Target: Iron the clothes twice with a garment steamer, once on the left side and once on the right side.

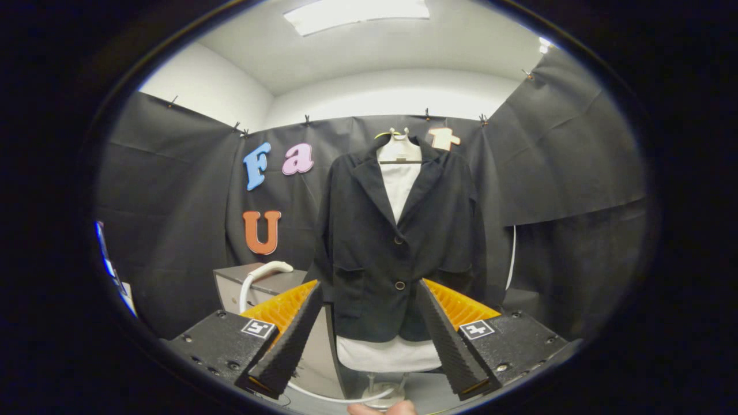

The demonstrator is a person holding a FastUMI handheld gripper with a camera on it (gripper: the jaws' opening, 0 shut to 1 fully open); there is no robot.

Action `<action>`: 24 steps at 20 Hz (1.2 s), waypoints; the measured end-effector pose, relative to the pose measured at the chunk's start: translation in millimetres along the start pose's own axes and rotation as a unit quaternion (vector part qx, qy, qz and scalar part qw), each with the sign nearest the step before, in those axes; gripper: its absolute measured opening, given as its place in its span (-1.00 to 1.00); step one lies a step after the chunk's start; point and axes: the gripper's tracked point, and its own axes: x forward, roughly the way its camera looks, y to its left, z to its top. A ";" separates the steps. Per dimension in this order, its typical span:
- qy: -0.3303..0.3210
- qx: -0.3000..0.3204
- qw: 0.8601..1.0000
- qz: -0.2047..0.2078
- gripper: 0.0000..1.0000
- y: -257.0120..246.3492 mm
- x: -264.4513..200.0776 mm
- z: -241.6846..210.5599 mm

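Note:
A black buttoned jacket (398, 242) hangs on a white dress form with a hanger (399, 151) straight ahead, well beyond my fingers. A white hem (389, 354) of the form shows under the jacket. The garment steamer's white curved handle (266, 272) rests on a grey box (253, 285) to the left of the jacket, behind my left finger, with its white hose (340, 397) trailing along the floor toward the stand. My gripper (369, 300) is open, fingers spread wide with nothing between them, pointing at the jacket's lower half.
Black cloth walls close the booth on the left, back and right. The form's stand base (383, 395) sits low between my fingers. A person's fingertip (380, 408) shows just below it. A white cord (512, 256) hangs right of the jacket.

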 end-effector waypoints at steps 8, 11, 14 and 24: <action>0.006 0.005 1.000 -0.014 1.00 69.0 45.3 9.9; 0.023 0.037 0.999 0.002 1.00 122.0 62.1 13.4; 0.026 0.045 0.998 0.026 1.00 176.5 86.2 22.1; 0.076 0.043 0.992 0.096 1.00 292.1 206.3 13.2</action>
